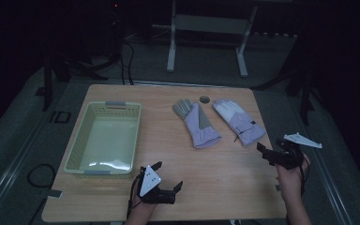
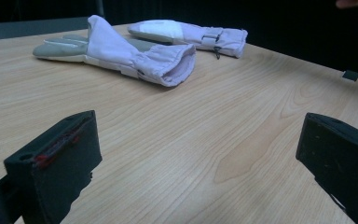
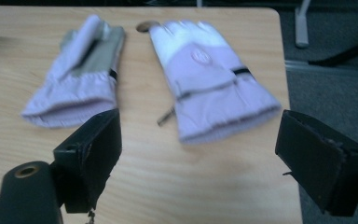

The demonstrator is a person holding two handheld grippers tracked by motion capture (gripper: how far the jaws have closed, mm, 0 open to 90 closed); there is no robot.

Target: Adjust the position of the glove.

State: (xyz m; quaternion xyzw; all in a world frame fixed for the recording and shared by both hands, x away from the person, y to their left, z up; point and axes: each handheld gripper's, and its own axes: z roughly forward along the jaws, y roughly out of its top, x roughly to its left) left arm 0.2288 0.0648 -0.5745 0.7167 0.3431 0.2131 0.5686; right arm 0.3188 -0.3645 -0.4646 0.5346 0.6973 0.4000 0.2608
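Hovering over counter [image 1: 215,173], left gripper [image 1: 168,176] and right gripper [image 1: 268,151], fingers spread wide, empty. Two lilac gloves [image 1: 196,123] [image 1: 239,121] lie side by side mid-counter, basket [image 1: 75,145] at left. Risk: right glove's dangling strap [image 3: 165,116] snagging fingers, dragging glove off edge.

We see left tool [image 1: 168,176]: black body, grey three-cornered plate with dark screw dots, black cable, red marks on one pad | right tool [image 1: 268,152]: black, grey plate, cable
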